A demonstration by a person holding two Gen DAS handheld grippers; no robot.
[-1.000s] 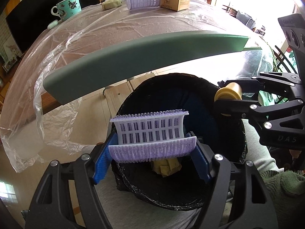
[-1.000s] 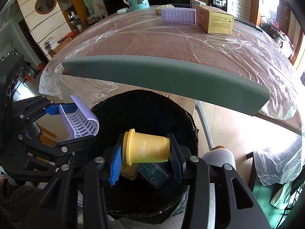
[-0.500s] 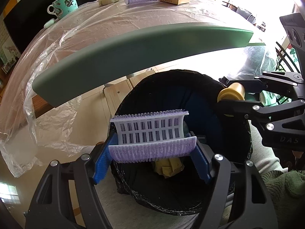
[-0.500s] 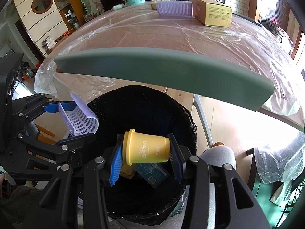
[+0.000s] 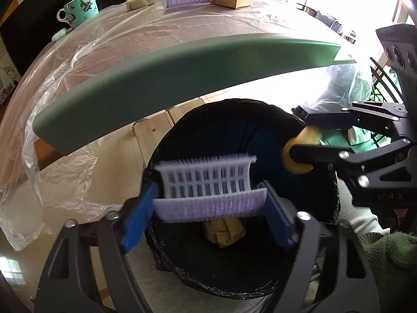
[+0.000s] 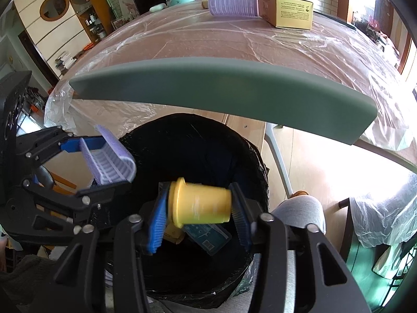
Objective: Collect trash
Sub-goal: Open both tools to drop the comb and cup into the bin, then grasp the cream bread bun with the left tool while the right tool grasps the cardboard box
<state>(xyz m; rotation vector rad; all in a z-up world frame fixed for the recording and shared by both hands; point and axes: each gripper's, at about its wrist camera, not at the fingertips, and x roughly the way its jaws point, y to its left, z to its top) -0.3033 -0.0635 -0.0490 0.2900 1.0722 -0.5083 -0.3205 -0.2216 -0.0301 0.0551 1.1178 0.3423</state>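
My left gripper [image 5: 208,198] is shut on a curved purple and white plastic roller piece [image 5: 208,190] and holds it over the near left rim of a black-lined trash bin [image 5: 263,284]. It also shows in the right wrist view [image 6: 112,156]. My right gripper [image 6: 199,207] is shut on a yellow plastic cup [image 6: 200,203] lying sideways above the bin's [image 6: 242,146] opening. The cup shows in the left wrist view [image 5: 299,154] at the bin's right rim. Yellow crumpled paper [image 5: 226,232] and a dark blue packet [image 6: 208,240] lie inside the bin.
A grey-green table edge [image 5: 156,88] juts above the bin. On the plastic-covered table stand a teal mug [image 5: 80,7], a purple roller [image 6: 234,5], a cardboard box [image 6: 286,10] and a beige lump [image 5: 140,0]. A grey-clad knee [image 6: 299,211] is beside the bin.
Both grippers have lifted slightly and look blurred with motion, and the jaws look a little wider. The roller piece and the yellow cup stay between them over the bin.
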